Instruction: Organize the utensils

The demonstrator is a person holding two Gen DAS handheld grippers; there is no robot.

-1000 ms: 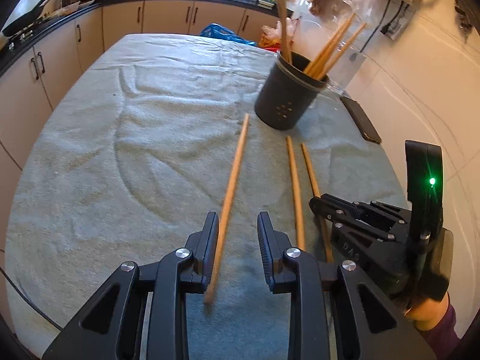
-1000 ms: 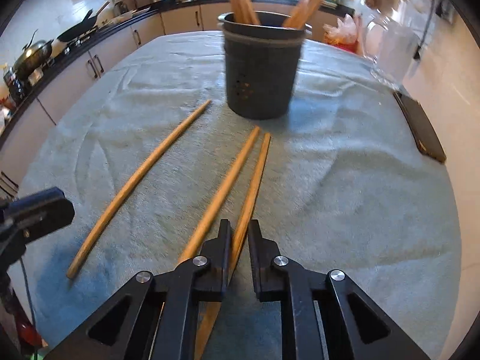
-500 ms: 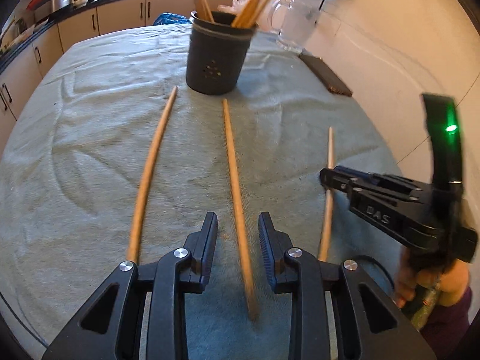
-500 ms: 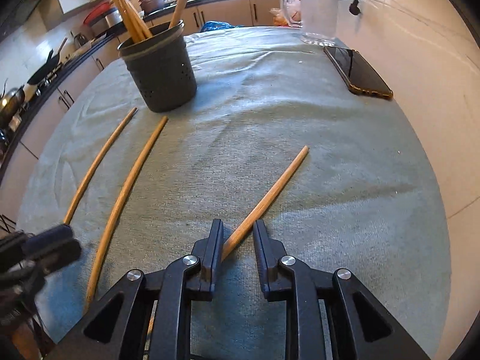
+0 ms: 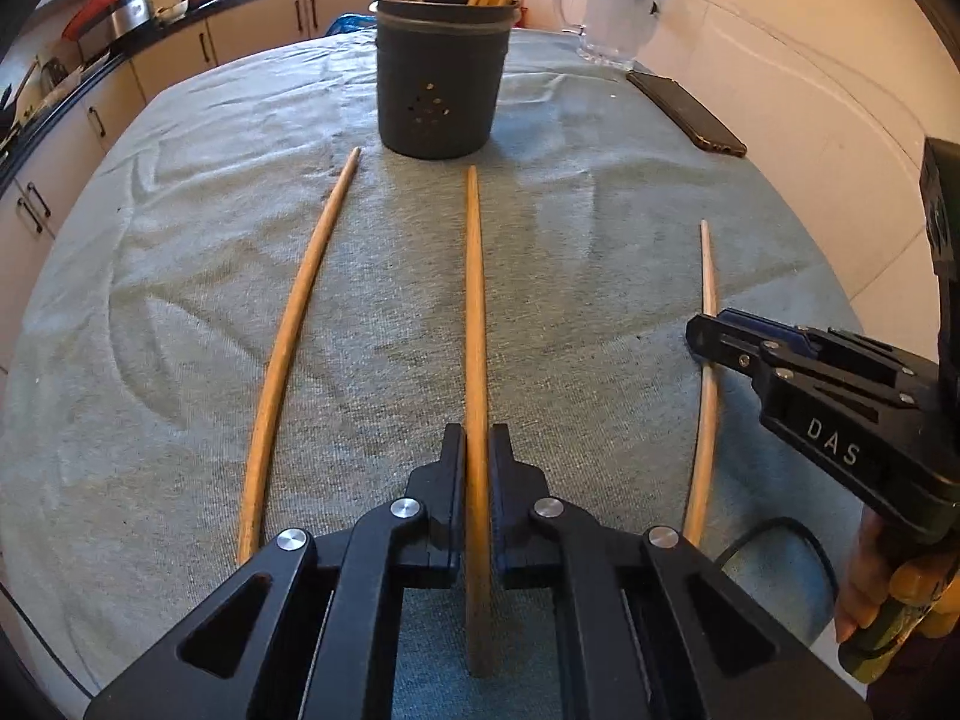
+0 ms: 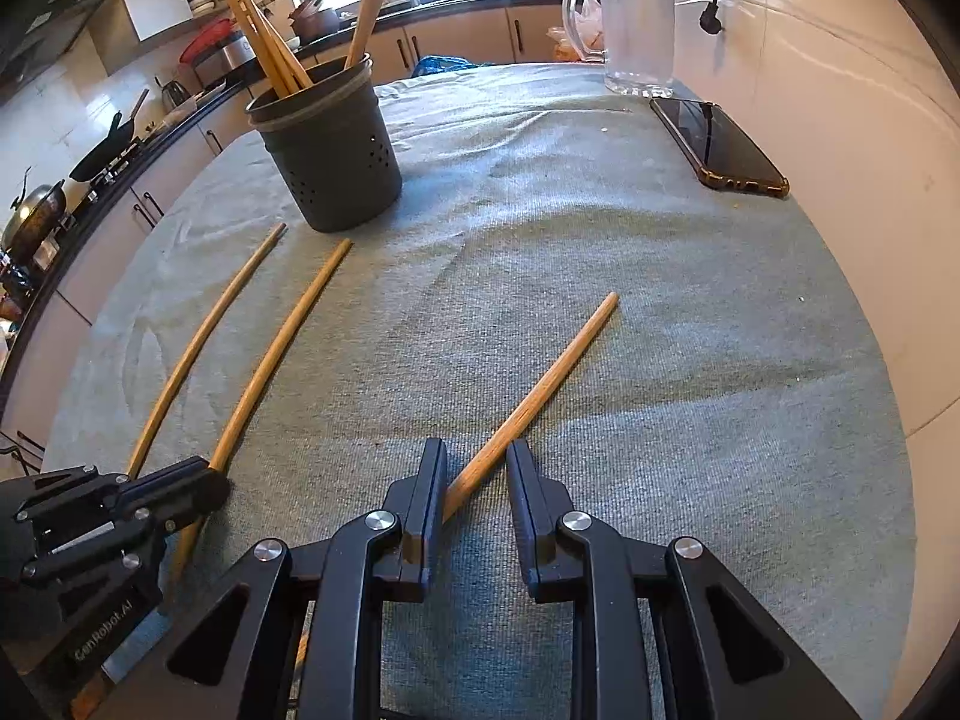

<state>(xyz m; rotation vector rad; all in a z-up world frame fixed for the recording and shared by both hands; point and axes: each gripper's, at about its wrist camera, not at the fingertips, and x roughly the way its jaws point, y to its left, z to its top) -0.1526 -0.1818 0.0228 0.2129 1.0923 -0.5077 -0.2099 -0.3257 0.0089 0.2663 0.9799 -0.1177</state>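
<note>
Since half a second ago the left tongs (image 5: 477,468) have narrowed from a wide spread to a pinch on the middle chopstick (image 5: 475,312), and the right tongs (image 6: 477,480) have slid further along the right chopstick (image 6: 540,390), so that its near end now reaches in between their fingers.

By size, the desk (image 5: 600,252) comes first, draped in a grey-green cloth that shows wrinkles on its left side. On its far part stands the dark utensil holder (image 5: 441,84), upright, with several wooden sticks leaning out of its top. A clear glass pitcher (image 6: 639,30) stands at the far right edge, and a dark phone (image 6: 717,144) lies flat just in front of it, near the wall.

Three loose chopsticks lie on the cloth in front of the holder. The left chopstick (image 5: 294,348) rests free, well apart from both tools. The middle one runs straight toward the holder, its far tip just short of the base, with its near part clamped between the left tongs' fingers. The right one lies at an angle, well apart from the other two.

The right tongs stand spread: the stick touches the inner face of their left finger (image 6: 429,498), while the right finger (image 6: 528,498) is clear of it. In the left wrist view the right tool's tip crosses over that stick.
</note>
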